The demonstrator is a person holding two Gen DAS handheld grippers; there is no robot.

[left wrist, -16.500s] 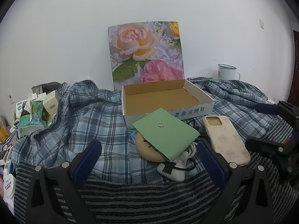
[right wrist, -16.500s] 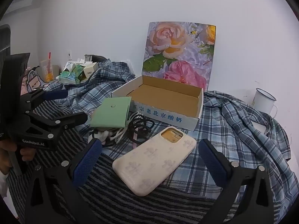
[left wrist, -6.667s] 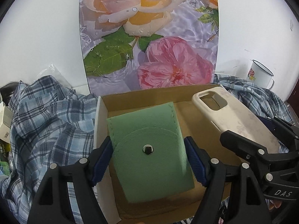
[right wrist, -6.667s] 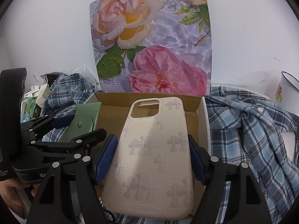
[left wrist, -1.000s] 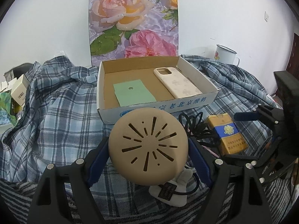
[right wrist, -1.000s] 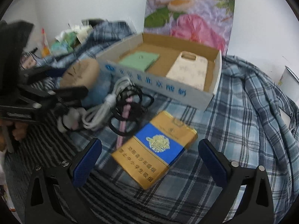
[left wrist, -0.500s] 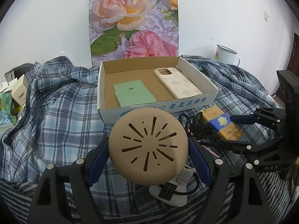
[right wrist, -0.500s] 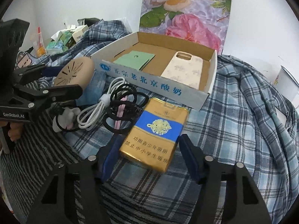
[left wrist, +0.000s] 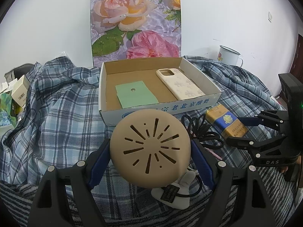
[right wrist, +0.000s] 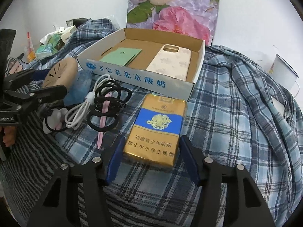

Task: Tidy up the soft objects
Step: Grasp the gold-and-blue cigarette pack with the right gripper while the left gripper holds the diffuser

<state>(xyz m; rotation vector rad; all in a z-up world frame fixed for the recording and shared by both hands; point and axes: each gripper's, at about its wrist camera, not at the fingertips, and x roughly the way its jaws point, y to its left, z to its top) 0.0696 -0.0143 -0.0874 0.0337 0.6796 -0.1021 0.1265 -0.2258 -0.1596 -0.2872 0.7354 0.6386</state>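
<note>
In front of the cardboard box [left wrist: 200, 102], on plaid cloth [right wrist: 227, 113], the left gripper [left wrist: 150, 151] clamps a round tan slotted disc [left wrist: 150, 147]; the right gripper's [right wrist: 151, 157] fingers are closing around a glossy pack [right wrist: 157, 128]. Open floor remains between the pouch [left wrist: 135, 94] and case [left wrist: 179, 83].

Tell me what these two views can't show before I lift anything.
- Underside of the tan disc: left wrist view, hidden by the disc itself in the left gripper.
- Near end of the cigarette pack: right wrist view; contact with the closing right gripper unclear.
- White pouch: left wrist view, partly behind the disc.
</note>
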